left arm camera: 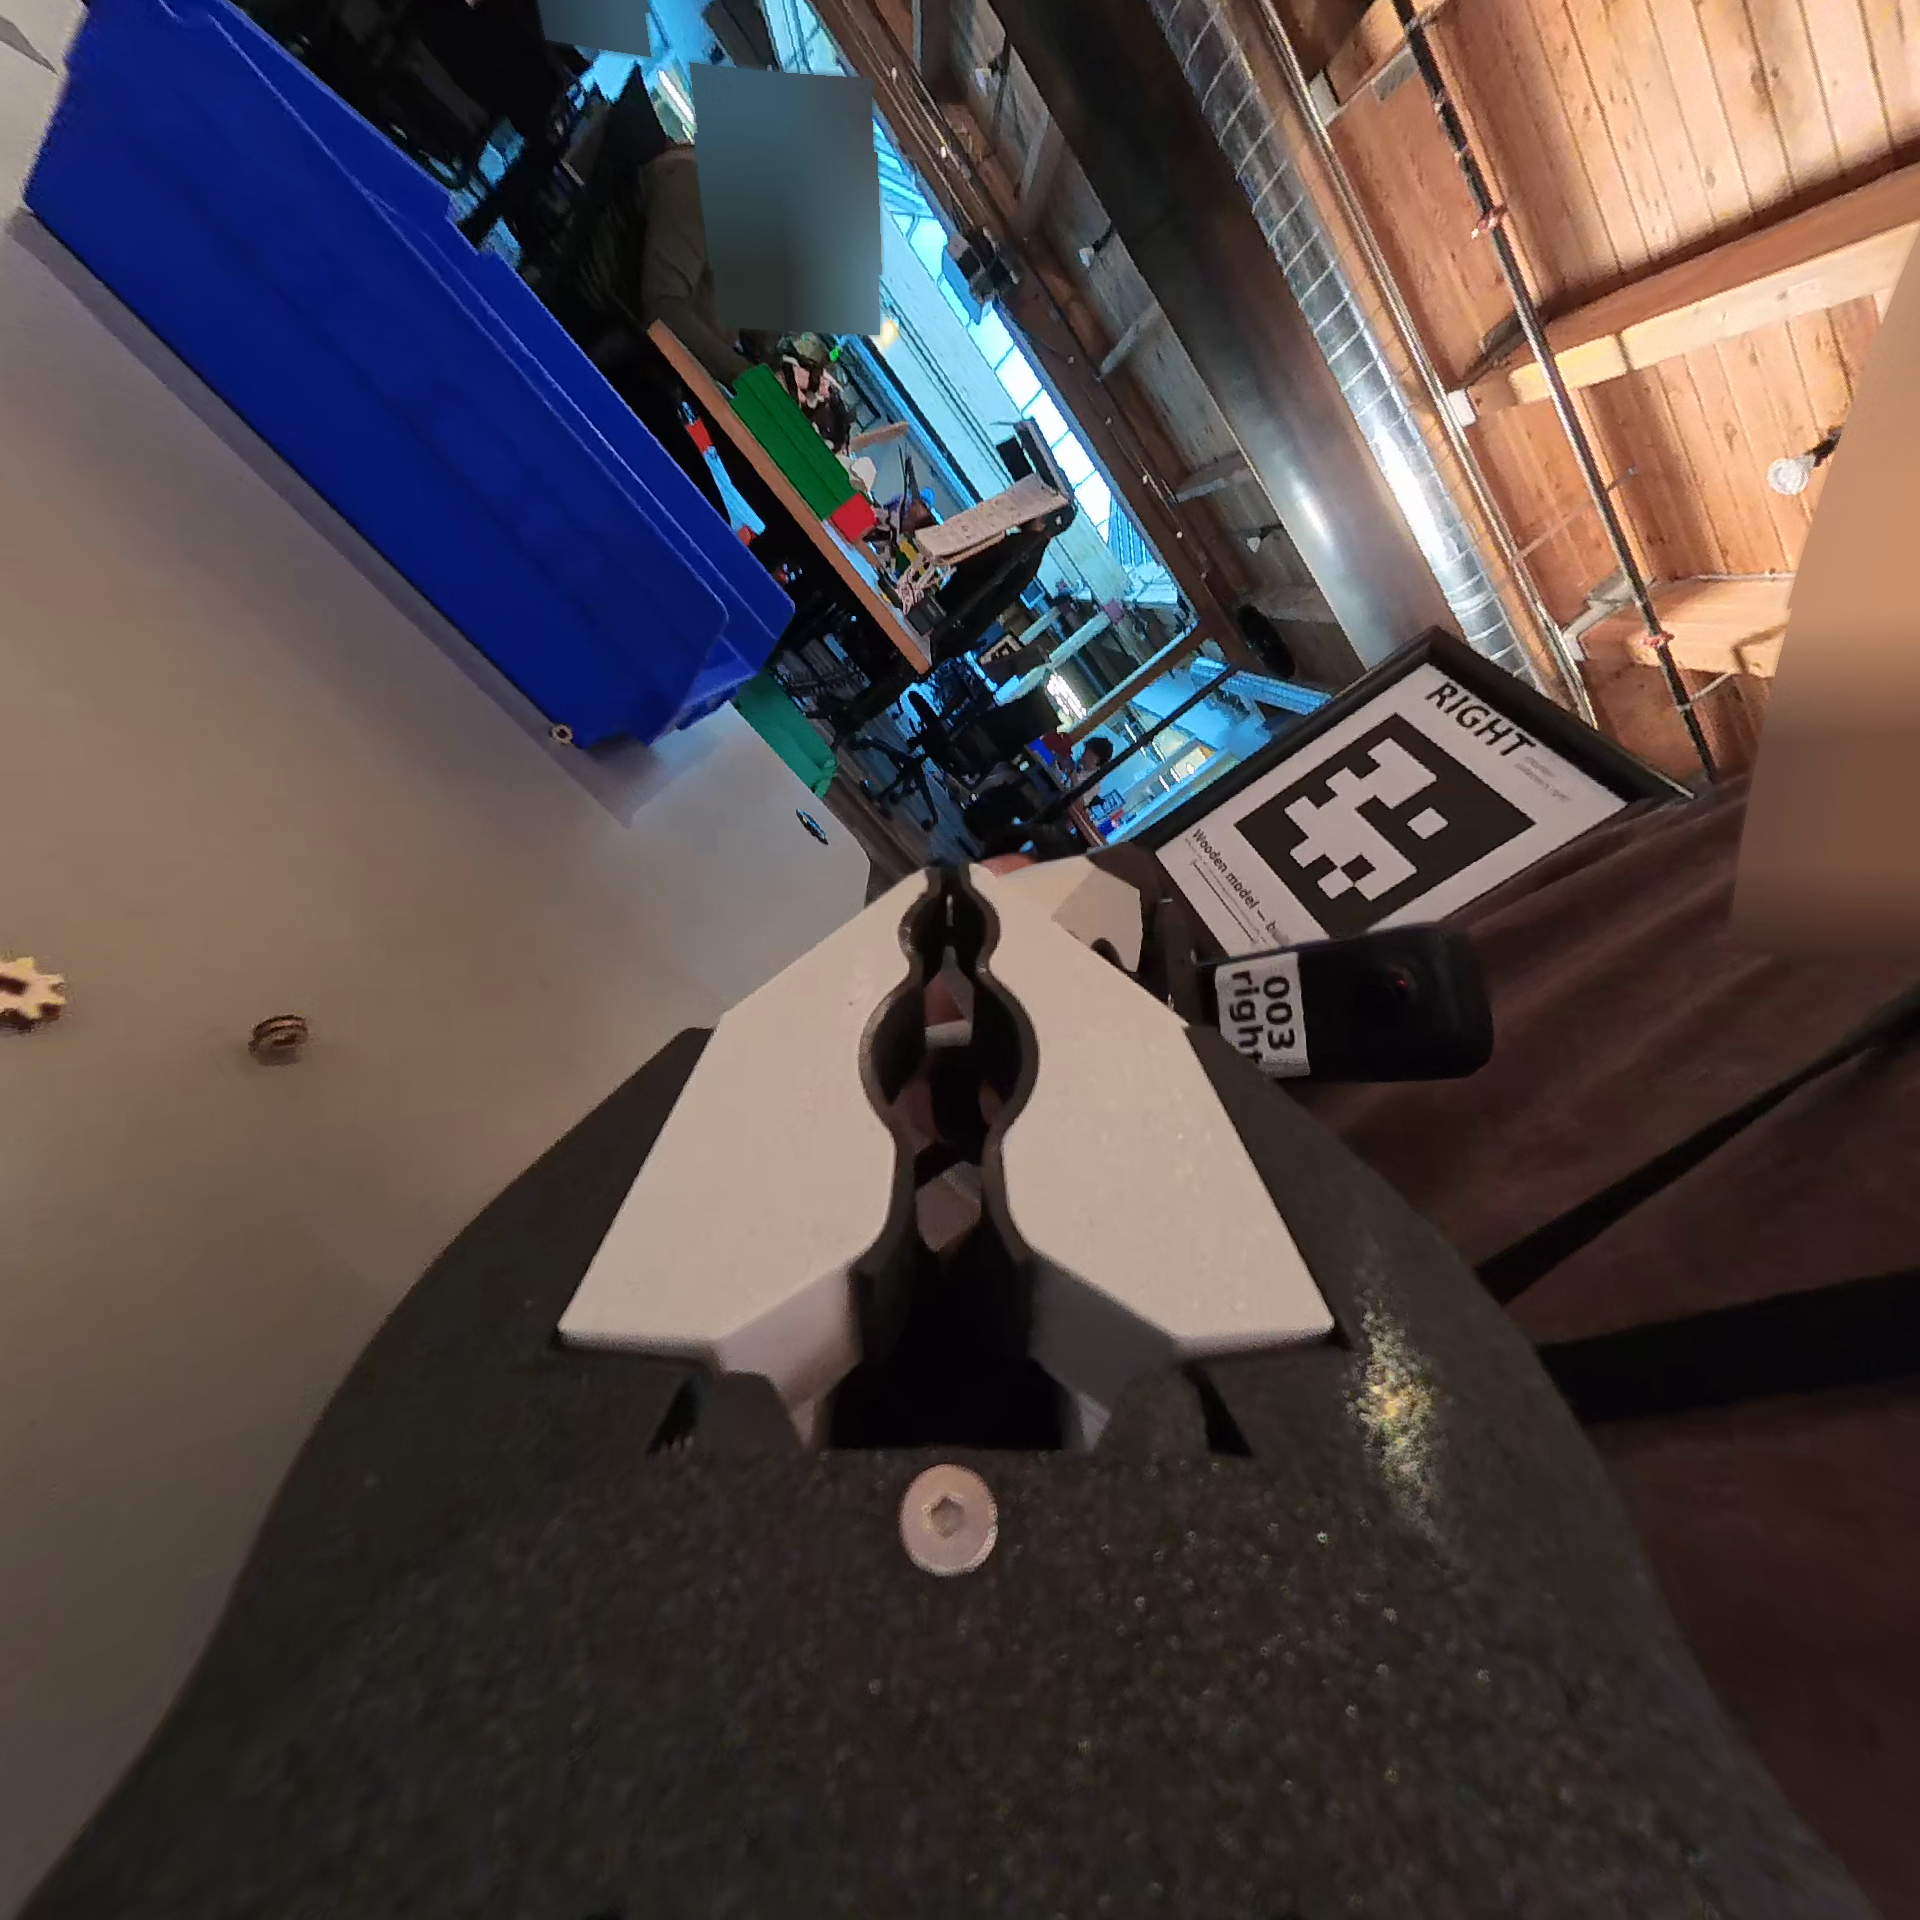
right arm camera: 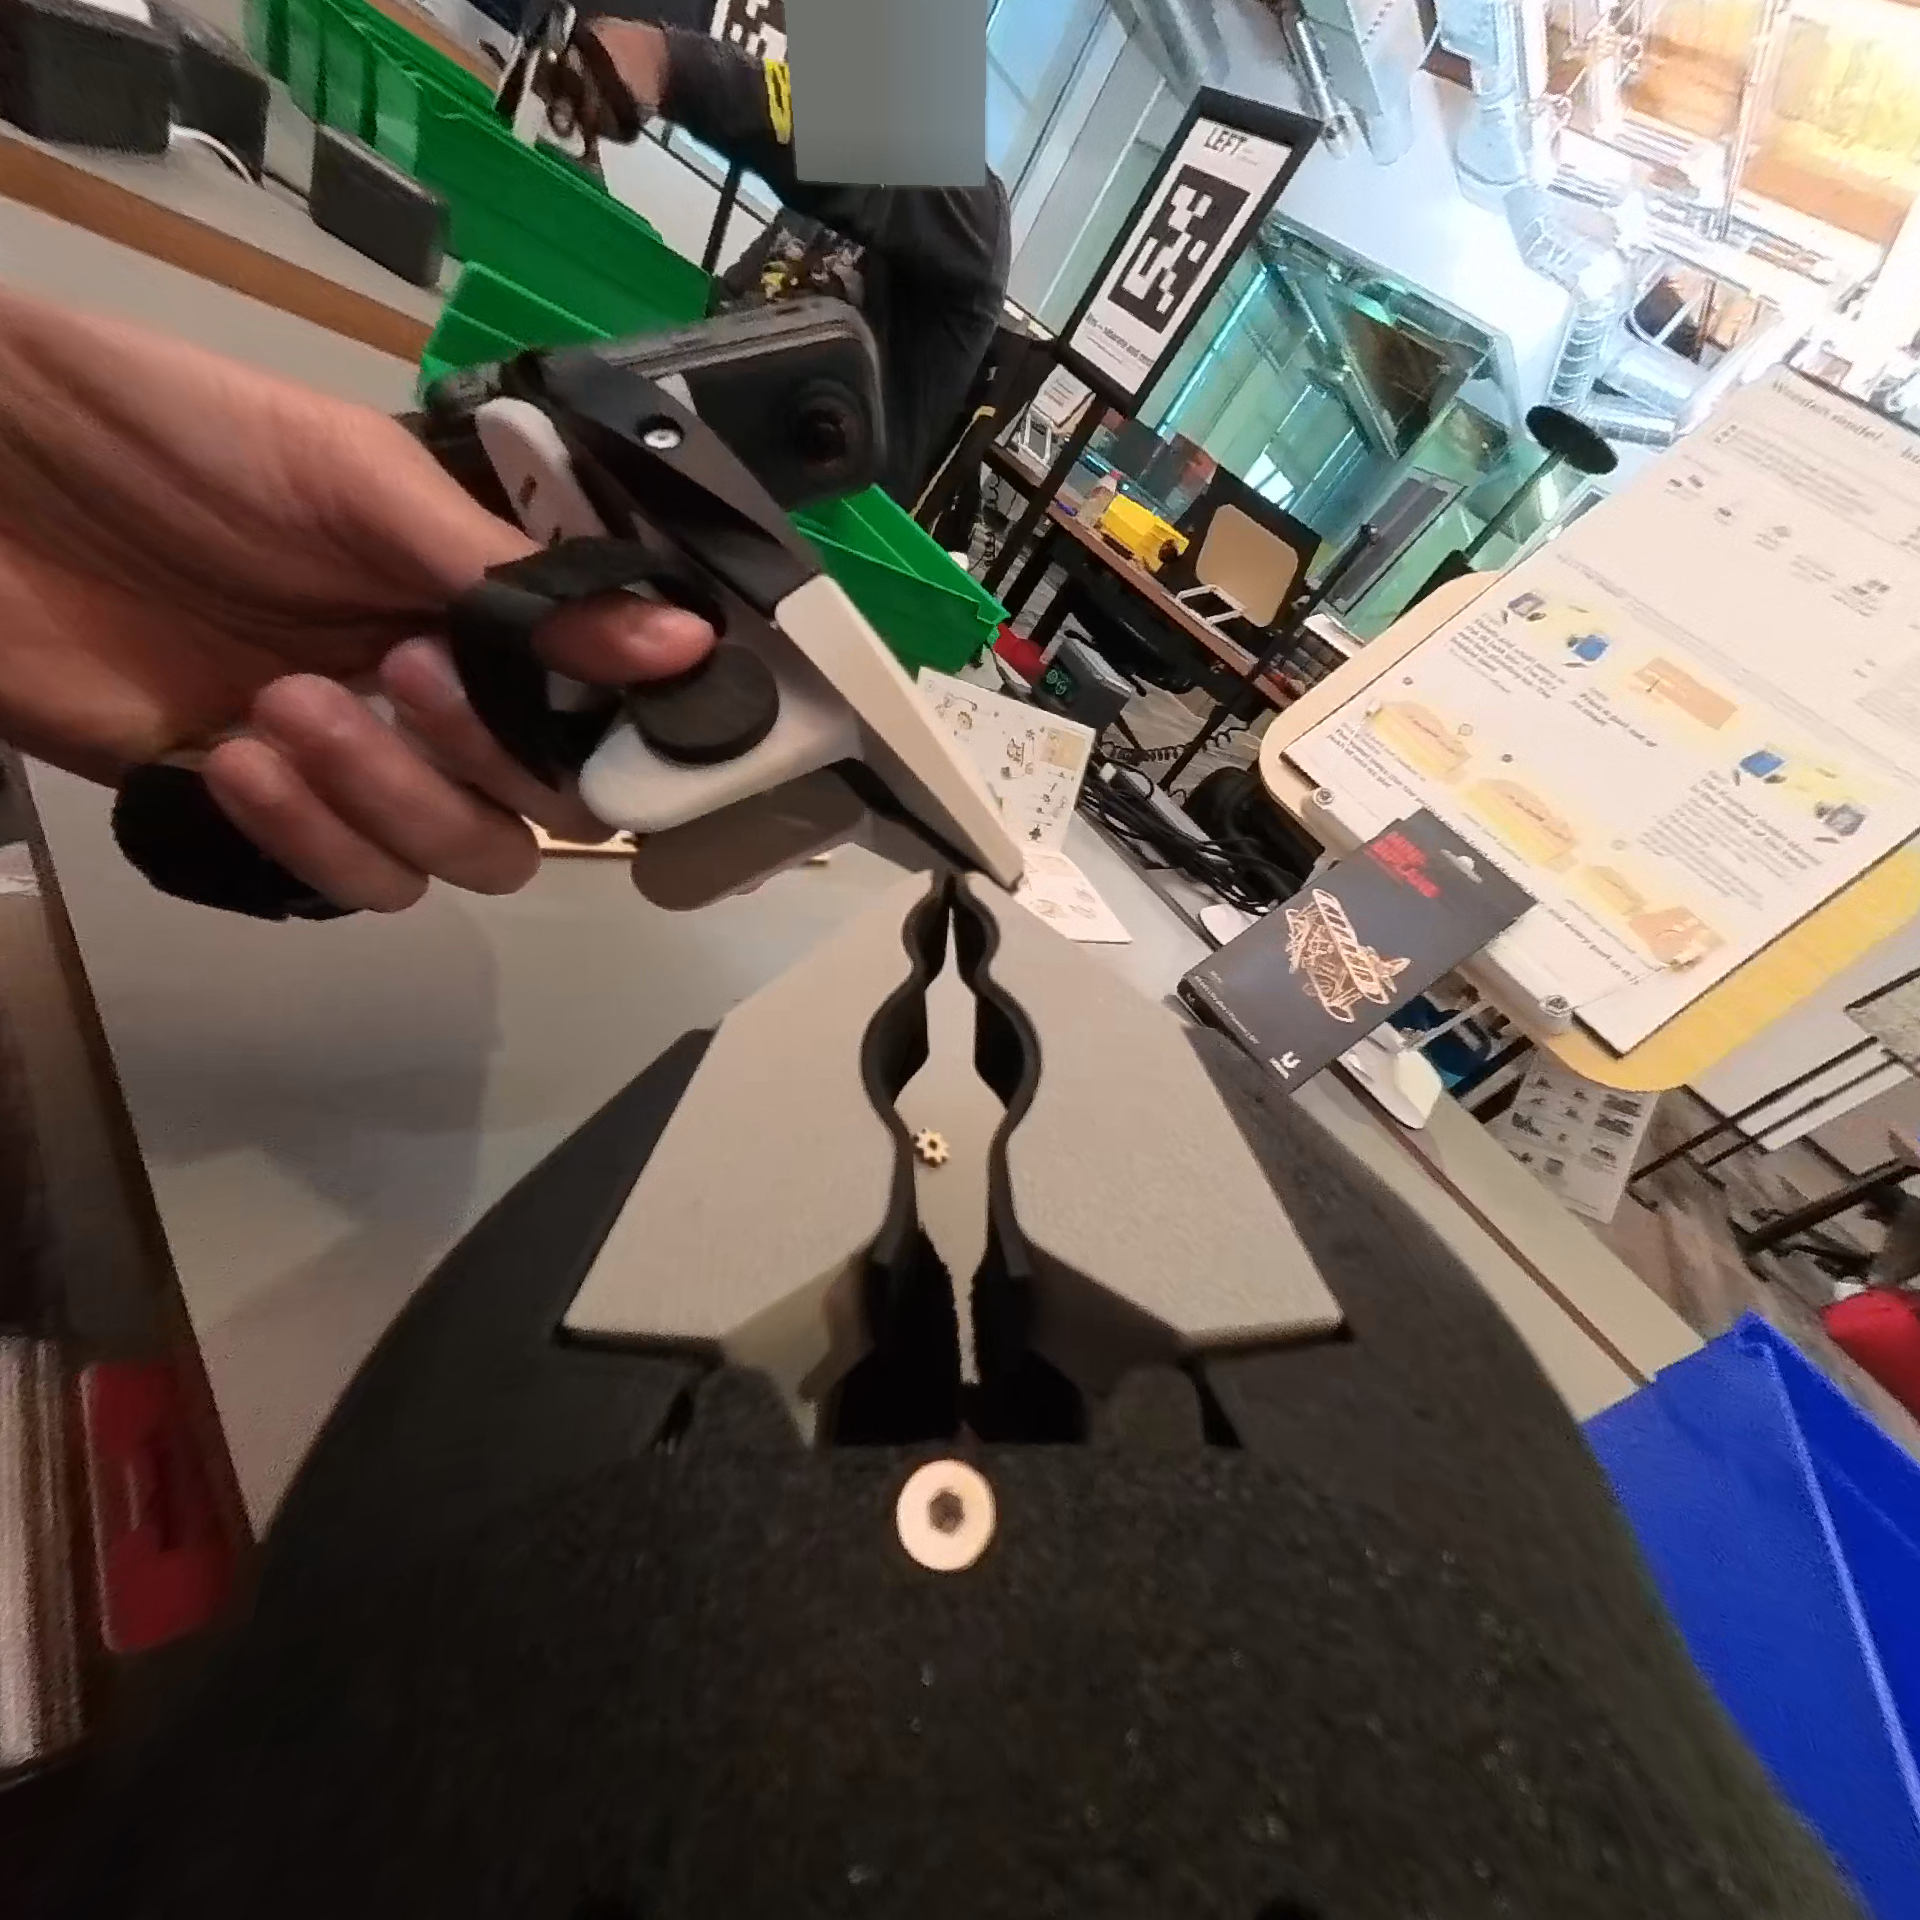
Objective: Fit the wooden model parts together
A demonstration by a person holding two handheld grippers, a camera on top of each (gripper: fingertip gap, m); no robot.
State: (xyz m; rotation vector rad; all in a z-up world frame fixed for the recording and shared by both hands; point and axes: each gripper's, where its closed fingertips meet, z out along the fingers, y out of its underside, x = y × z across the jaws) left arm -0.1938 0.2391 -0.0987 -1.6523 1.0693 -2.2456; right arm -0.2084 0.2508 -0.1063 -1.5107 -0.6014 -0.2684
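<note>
My left gripper is shut, its white fingers pressed together; nothing shows between them. My right gripper is shut too, with only a thin slit between its pads. The two grippers meet tip to tip above the grey table. In the right wrist view a bare hand holds the left gripper, which slants down onto my right fingertips. A small wooden gear lies on the table below my right fingers. Another wooden gear and a small metal threaded piece lie at the left. A pale wooden strip shows under the hand.
Blue bins stand along the table's far edge, and one is at the lower right. Green bins line the back. A dark card with a biplane picture, an instruction board and a framed marker sign stand nearby. The tips of both grippers are at nearly the same place. The small metal threaded piece is about equally far from each gripper, around 15 cm. The wooden gear is about equally far from each gripper, around 15 cm. My right wrist view looks at it from another angle.
</note>
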